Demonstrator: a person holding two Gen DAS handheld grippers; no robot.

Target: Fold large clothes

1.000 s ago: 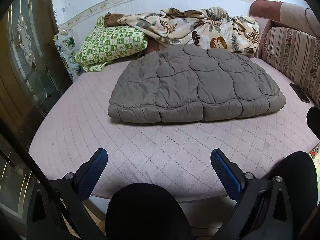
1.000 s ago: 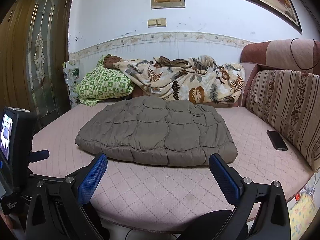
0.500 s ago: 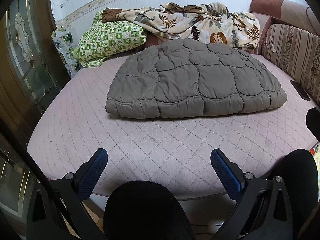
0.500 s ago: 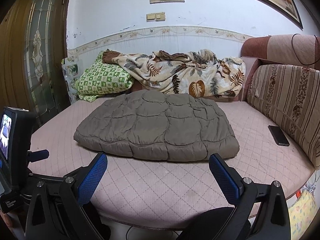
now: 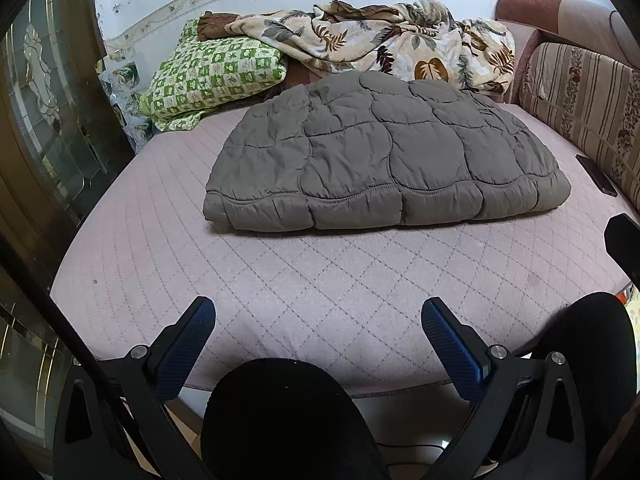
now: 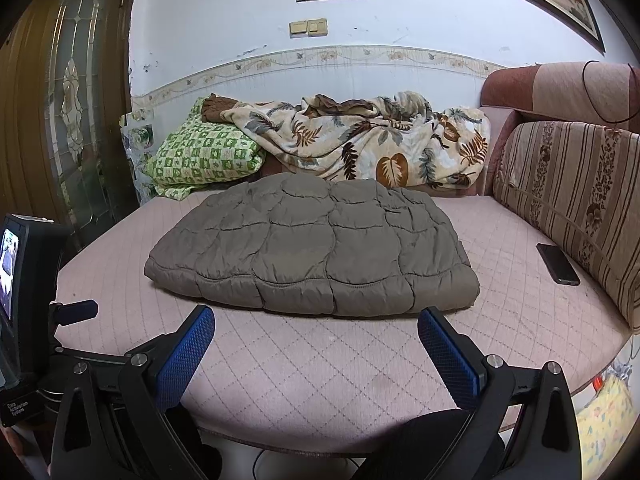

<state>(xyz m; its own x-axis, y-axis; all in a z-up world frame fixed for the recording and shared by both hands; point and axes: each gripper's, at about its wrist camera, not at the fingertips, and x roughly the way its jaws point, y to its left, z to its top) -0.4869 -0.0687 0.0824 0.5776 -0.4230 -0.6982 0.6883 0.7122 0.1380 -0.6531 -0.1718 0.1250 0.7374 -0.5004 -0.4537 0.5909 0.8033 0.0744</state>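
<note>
A grey-brown quilted puffer garment (image 5: 384, 156) lies folded into a wide flat bundle on the pink quilted bed (image 5: 304, 280); it also shows in the right wrist view (image 6: 316, 248). My left gripper (image 5: 318, 320) is open and empty, hovering over the bed's near edge, well short of the garment. My right gripper (image 6: 316, 330) is open and empty, just in front of the garment's near hem. The left gripper's body with its small screen (image 6: 16, 280) shows at the left of the right wrist view.
A green checked pillow (image 5: 216, 72) and a leaf-print blanket (image 5: 384, 40) lie at the bed's far side. A striped sofa cushion (image 6: 572, 200) stands at the right, with a black phone (image 6: 558, 264) beside it. A glass-panelled door (image 6: 72, 120) is at the left.
Both grippers have moved forward toward the bed and tilted slightly down; the garment looks nearer in both views. Jaws stay open. The garment has not moved.
</note>
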